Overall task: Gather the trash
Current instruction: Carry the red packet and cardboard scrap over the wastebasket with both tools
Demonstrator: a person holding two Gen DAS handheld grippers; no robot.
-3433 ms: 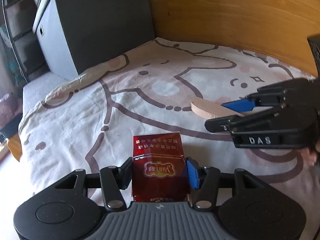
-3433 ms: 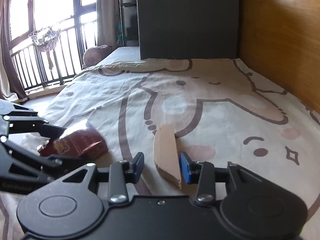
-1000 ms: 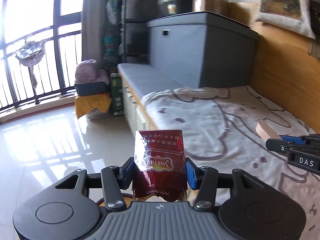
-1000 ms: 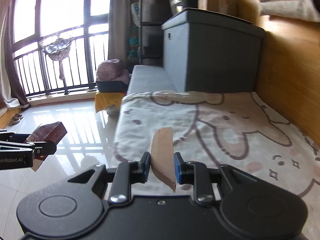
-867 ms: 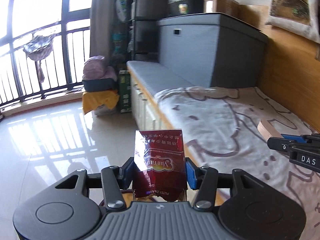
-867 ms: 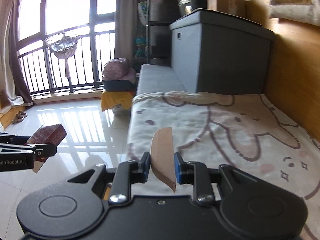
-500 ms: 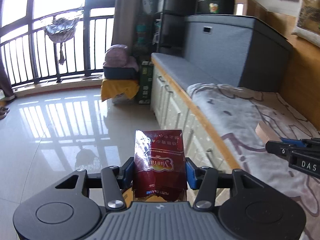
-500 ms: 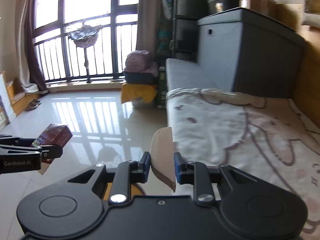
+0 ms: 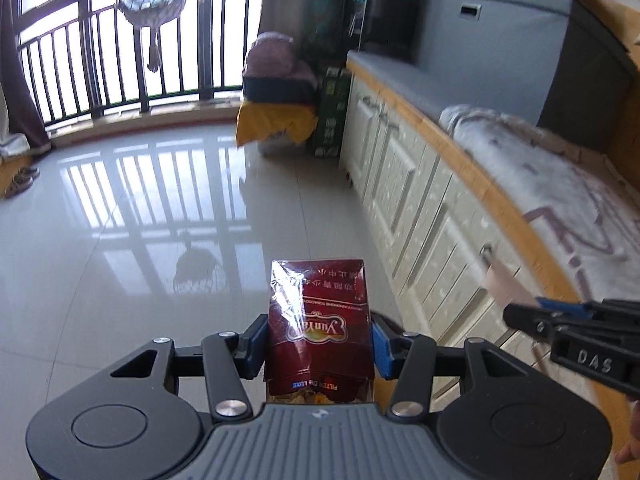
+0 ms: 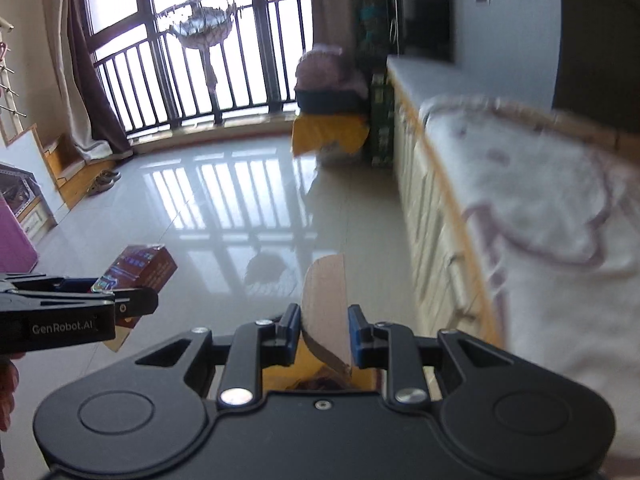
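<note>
Gripping a dark red cigarette pack (image 9: 320, 328), the left gripper (image 9: 319, 340) had its blue fingers (image 9: 258, 338) pressed against the pack's two sides, at a moderate spread. The pack stood upright between them, its printed face toward the left wrist camera and its top end projecting forward past the fingertips. Clear film on the pack was wrinkled. The right gripper (image 10: 323, 334) was closed narrow on a thin tan cardboard scrap (image 10: 326, 300), held on edge between the fingers (image 10: 357, 338), with its rounded end forward of them and a pointed corner below. Both pieces were carried in the air above a glossy tiled floor (image 9: 132, 216). To the right of both sets of fingers ran a low cabinet with pale drawer fronts (image 9: 424, 200), topped by a blanket with a brown outline print (image 10: 540, 208). Ahead of the fingers stood a railed window (image 10: 192, 60). The right wrist view was blurred along the blanket side.
</note>
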